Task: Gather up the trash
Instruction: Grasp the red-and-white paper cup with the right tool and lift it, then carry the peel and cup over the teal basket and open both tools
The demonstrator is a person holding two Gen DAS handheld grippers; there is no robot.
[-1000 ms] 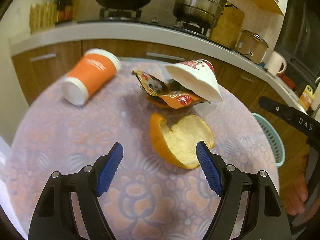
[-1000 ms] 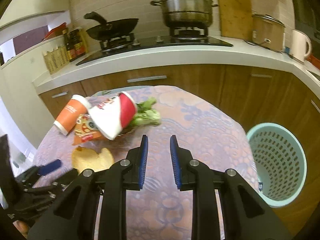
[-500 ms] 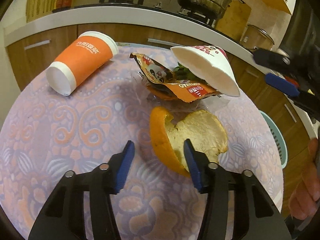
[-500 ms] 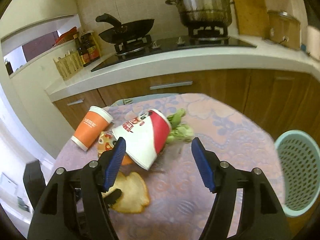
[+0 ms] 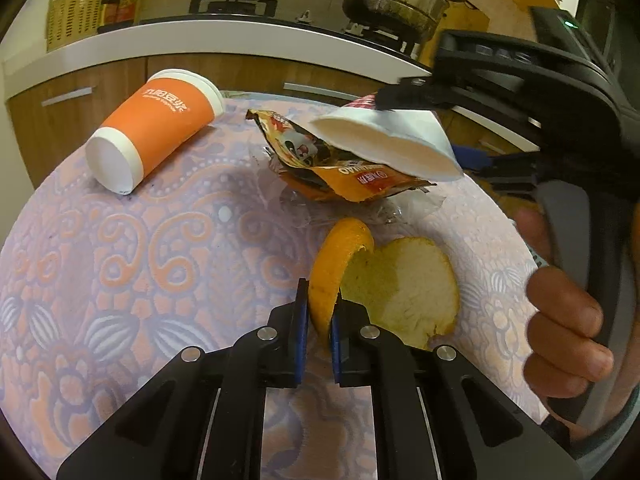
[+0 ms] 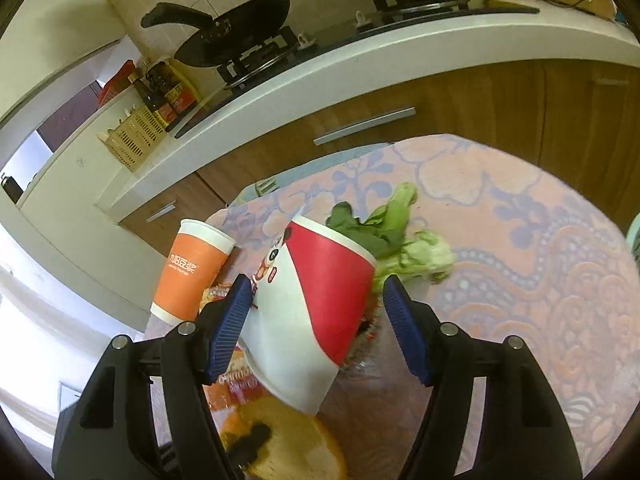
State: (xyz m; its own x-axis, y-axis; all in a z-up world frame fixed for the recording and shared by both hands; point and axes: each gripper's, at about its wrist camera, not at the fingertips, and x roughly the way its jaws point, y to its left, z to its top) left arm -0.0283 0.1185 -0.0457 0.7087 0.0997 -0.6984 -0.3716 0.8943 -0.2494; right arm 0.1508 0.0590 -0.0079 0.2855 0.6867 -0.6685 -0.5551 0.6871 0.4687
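Note:
On the patterned tablecloth (image 5: pixel 160 264) a curled orange peel (image 5: pixel 400 288) lies near me. My left gripper (image 5: pixel 320 300) is closing, and its blue pads pinch the peel's raised edge between them. A red-and-white paper cup (image 6: pixel 320 300) lies tipped over an orange snack wrapper (image 5: pixel 320 160). My right gripper (image 6: pixel 316 284) stands open around this cup; the right pad is clear of it. An orange paper cup (image 5: pixel 156 128) lies on its side at the far left. Green leaves (image 6: pixel 400 240) lie behind the red cup.
Crumpled clear plastic (image 5: pixel 400 208) sits under the wrapper. A person's hand (image 5: pixel 568 332) holds the right gripper's handle at the right. Wooden cabinets and a white counter (image 6: pixel 360 68) with a pan (image 6: pixel 232 36) run behind the table. A sliver of the teal bin (image 6: pixel 635 236) shows at the right.
My left gripper has gone from wide open to closed on the peel's edge. My right gripper opened and moved left over the table until its fingers flank the red-and-white cup.

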